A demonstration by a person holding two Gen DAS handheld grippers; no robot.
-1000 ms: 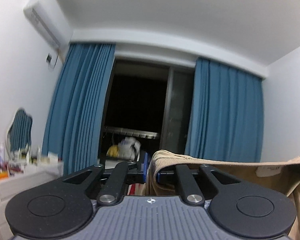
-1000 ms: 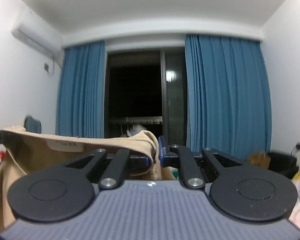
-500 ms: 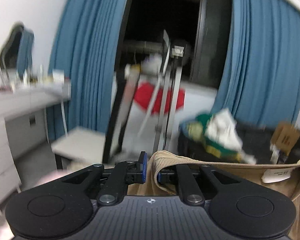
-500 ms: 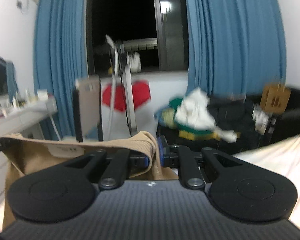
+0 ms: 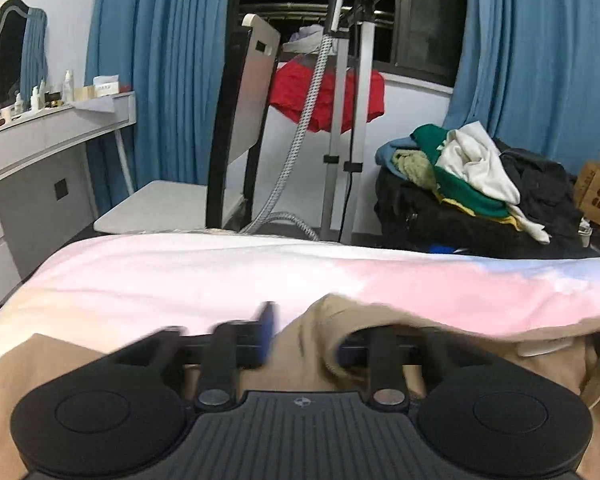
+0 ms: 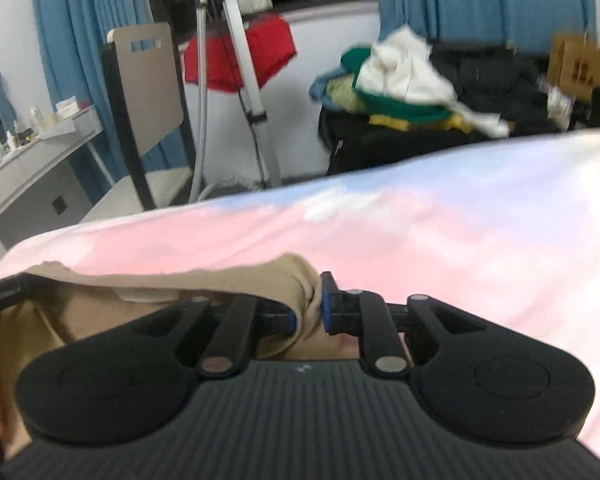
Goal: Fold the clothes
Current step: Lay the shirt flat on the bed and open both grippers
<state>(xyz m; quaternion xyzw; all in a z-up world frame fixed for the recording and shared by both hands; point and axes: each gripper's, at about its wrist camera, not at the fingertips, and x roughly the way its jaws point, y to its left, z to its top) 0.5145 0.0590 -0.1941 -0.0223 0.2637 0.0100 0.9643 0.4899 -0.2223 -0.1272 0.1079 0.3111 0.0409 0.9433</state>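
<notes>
A tan garment (image 5: 80, 364) with a ribbed edge and a white label lies across the near part of a bed with a pink, white and pale blue sheet (image 5: 220, 272). My left gripper (image 5: 305, 340) is low over it, blurred, jaws apart, with the ribbed hem lying loose in the gap. In the right wrist view the tan garment (image 6: 220, 280) stretches left from my right gripper (image 6: 308, 316), which is shut on its ribbed corner just above the bed sheet (image 6: 460, 220).
Beyond the bed stand a garment steamer pole (image 5: 348, 120), a red cloth (image 5: 324, 96) hanging behind it, a dark-framed board (image 5: 244, 120), a white dresser (image 5: 40, 136) at left and a heap of clothes (image 5: 460, 168) on black luggage at right. Blue curtains line the back wall.
Both grippers swung down from ceiling height to the bed, carrying the tan garment. The left gripper's jaws have spread apart and let go of the hem; the right still pinches it.
</notes>
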